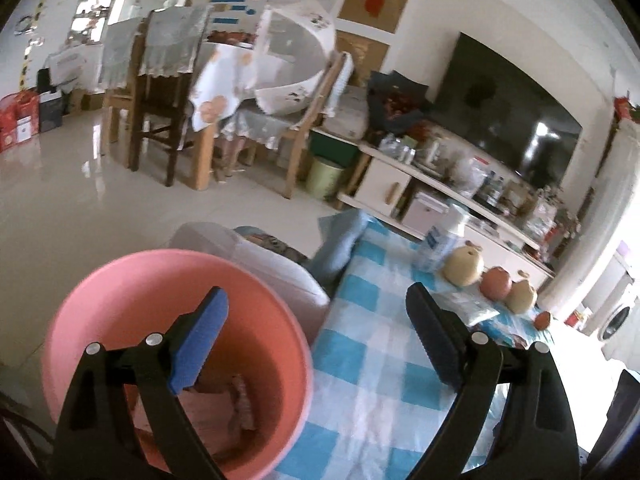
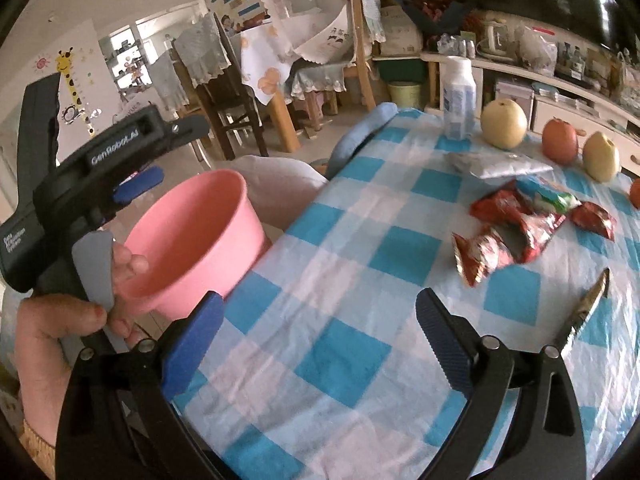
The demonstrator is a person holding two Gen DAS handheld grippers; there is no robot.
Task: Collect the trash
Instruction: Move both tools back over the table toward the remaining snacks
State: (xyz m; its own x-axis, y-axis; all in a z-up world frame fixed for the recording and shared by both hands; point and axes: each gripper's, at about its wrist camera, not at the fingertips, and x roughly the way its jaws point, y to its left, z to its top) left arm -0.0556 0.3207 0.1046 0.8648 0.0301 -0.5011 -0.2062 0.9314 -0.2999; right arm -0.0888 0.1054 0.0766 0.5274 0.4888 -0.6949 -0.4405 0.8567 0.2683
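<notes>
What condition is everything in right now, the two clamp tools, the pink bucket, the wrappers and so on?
left gripper: open, empty, above the bin's rim.
right gripper: open, empty, over the tablecloth.
pink bin: upright beside the table, some trash inside.
red wrappers: crumpled, lying on the tablecloth.
silver packet: lying flat.
white bottle: upright, capped.
pears and apple: whole, standing in a row.

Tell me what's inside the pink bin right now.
The pink bin holds crumpled pinkish wrappers at the bottom. The open left tool covers part of the inside, so anything beneath there is hidden.
</notes>
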